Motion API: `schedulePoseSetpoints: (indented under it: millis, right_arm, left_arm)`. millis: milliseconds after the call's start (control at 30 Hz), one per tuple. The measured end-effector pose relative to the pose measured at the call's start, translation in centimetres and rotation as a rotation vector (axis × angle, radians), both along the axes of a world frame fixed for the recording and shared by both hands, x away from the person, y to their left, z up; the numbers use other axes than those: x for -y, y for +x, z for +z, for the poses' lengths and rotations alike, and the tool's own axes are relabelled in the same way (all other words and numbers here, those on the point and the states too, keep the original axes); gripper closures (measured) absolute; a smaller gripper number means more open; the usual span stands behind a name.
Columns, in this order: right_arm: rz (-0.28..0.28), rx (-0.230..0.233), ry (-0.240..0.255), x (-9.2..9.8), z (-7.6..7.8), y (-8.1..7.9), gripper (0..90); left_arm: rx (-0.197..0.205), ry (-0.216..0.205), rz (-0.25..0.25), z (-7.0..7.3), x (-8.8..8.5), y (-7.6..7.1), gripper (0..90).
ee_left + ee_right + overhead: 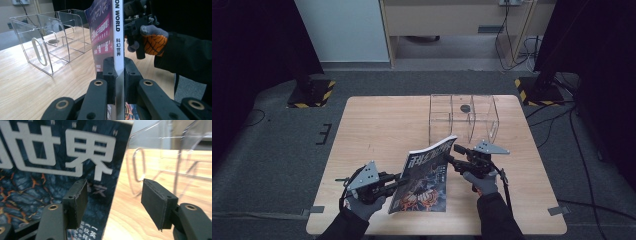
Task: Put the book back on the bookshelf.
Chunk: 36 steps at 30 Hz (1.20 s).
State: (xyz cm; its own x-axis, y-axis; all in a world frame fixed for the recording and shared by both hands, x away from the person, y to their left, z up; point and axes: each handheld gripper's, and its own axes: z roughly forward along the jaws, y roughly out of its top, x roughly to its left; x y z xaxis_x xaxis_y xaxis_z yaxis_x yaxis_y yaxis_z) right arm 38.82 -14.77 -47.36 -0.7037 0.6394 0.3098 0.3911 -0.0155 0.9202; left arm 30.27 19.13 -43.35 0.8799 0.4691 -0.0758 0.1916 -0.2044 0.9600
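At the bottom of the high view, two gloved hands come up from the lower edge, each holding a gripper over the wooden table [372, 120]. The left gripper [398, 181], lower left of centre, is clamped on the spine edge of a magazine [424, 177]; in the left gripper view its two black jaws press against either side of the white spine, which rises straight up the middle of the frame. The magazine stands tilted, its dark cover with orange artwork and large white characters facing the camera in the high view, its top corner reaching toward the centre of the frame.

The right gripper [451, 153], just right of centre, sits at the magazine's upper right edge. In the right gripper view its jaws stand apart, the left pad in front of the cover and the right pad over bare table, with the magazine's edge running between them; whether either pad touches the paper cannot be told.

Farther back, in the upper middle of the high view, a clear plastic organizer [463, 117] with dividers stands on the table, a small dark object [465, 107] inside it.
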Motion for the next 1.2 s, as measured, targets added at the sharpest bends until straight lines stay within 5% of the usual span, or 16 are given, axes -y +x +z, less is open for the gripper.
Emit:
schedulePoseSetpoints:
  millis: [200,367,633,700,967,1067,1200]
  right_arm:
    - [0.027,0.000,0.009,-0.2,-0.4,0.2,37.6]
    - [0.072,0.004,0.019,-0.5,-0.4,-0.1,52.5]
    - [0.047,0.016,0.016,0.0,0.0,-0.2,67.3]
    - [0.035,0.038,0.056,0.2,0.5,-0.2,67.9]
    - [0.021,0.122,0.062,0.5,3.8,0.0,67.5]
    - [0.024,0.147,0.027,0.1,4.7,0.1,67.6]
    - [0.056,0.141,0.002,-0.8,3.9,0.0,67.0]
  left_arm:
    - [-0.005,0.002,-0.005,-0.1,0.0,0.1,82.1]
    - [-0.006,0.003,-0.011,0.0,0.0,0.1,81.9]
    - [0.002,-0.015,-0.017,0.5,0.0,0.1,81.8]
    - [0.019,-0.030,-0.026,1.1,0.2,0.2,81.9]
    - [0.073,-0.088,-0.042,2.6,0.4,0.3,82.0]
    - [0.075,-0.075,-0.036,2.1,0.5,-0.1,82.0]
    - [0.060,-0.044,-0.018,1.1,0.1,-0.3,82.0]
